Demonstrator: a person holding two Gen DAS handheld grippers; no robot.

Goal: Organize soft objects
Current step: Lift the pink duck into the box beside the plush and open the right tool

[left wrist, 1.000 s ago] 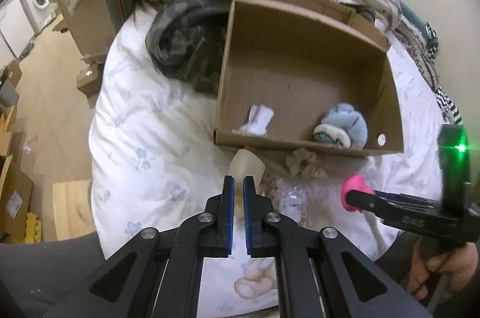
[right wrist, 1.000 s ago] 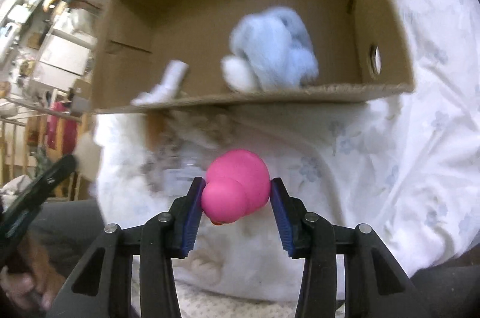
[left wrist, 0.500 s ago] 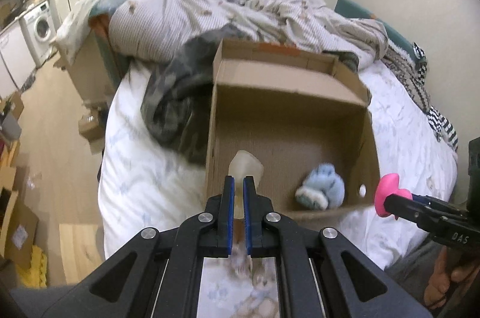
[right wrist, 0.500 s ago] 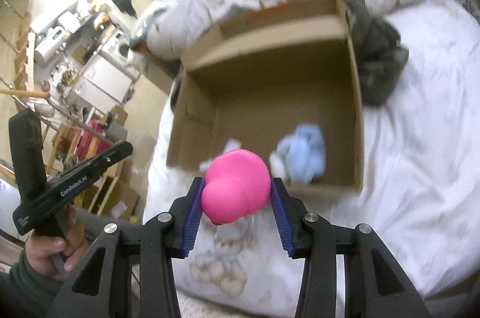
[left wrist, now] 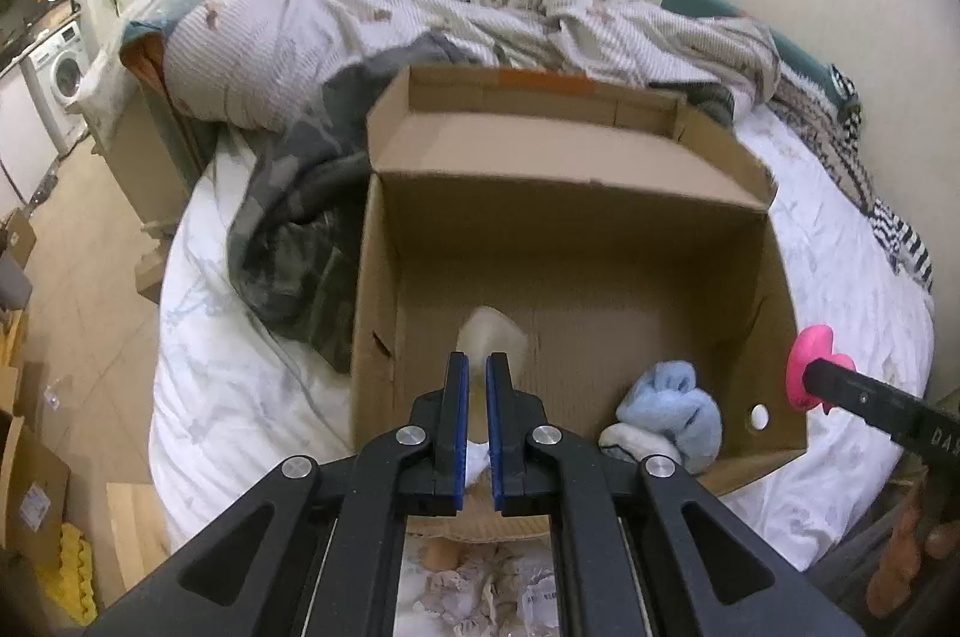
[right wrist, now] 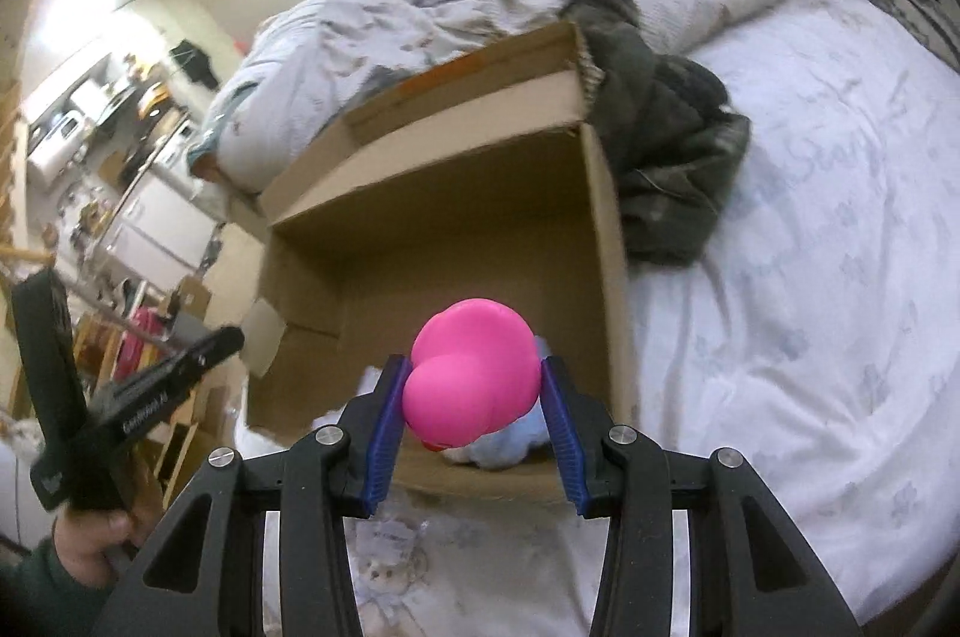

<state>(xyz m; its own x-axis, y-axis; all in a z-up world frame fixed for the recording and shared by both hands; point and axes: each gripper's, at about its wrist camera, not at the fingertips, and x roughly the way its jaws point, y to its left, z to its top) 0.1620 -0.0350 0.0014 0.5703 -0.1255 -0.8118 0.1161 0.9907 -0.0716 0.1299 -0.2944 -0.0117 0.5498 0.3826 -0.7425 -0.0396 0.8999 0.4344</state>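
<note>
An open cardboard box [left wrist: 564, 193] lies on the bed; it also shows in the right wrist view [right wrist: 456, 169]. My left gripper [left wrist: 474, 385] is shut on a pale cream soft object [left wrist: 493, 334] and holds it above the box's near left part. A light blue plush [left wrist: 669, 412] lies in the box's near right corner. My right gripper [right wrist: 471, 397] is shut on a pink rubber toy [right wrist: 471, 373], held above the box's near edge; the toy also shows in the left wrist view [left wrist: 810, 367]. The blue plush [right wrist: 510, 442] peeks from under the toy.
A dark camouflage garment [left wrist: 288, 229] lies left of the box. A rumpled striped duvet [left wrist: 420, 12] is piled behind it. Crumpled small soft items [left wrist: 480, 589] lie on the sheet in front of the box. White floral sheet [right wrist: 810, 277] spreads to the right.
Both grippers have risen and moved forward over the box with their objects still held. The view now looks down into the box from higher up.
</note>
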